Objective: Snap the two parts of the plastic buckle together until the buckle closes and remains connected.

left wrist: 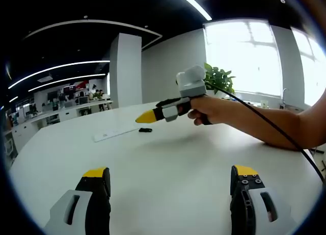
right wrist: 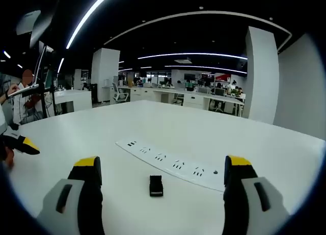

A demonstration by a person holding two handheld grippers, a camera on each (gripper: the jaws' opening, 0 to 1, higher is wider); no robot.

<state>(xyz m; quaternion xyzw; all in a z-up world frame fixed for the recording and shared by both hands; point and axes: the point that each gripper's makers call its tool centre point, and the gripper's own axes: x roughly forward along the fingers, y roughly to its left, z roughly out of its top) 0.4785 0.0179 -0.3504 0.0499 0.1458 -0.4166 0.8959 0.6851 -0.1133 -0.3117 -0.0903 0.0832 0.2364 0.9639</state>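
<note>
While both grippers hung above the white table [right wrist: 214, 128], the black plastic buckle [right wrist: 156, 185] lay flat on it, directly ahead of the right gripper [right wrist: 163, 166] and between its wide-spread, empty jaws, just short of a white power strip [right wrist: 173, 164] running across beyond. Seen from the left gripper [left wrist: 170, 175], whose jaws also stood wide and empty, the buckle [left wrist: 145, 129] sat far ahead, below the right gripper's [left wrist: 145, 116] yellow tip. I could not tell whether its two parts were already joined. It looked light, stiff and smooth, likely to skid on the tabletop, so each half would best be pinched across its flat sides, away from the mating prongs.
</note>
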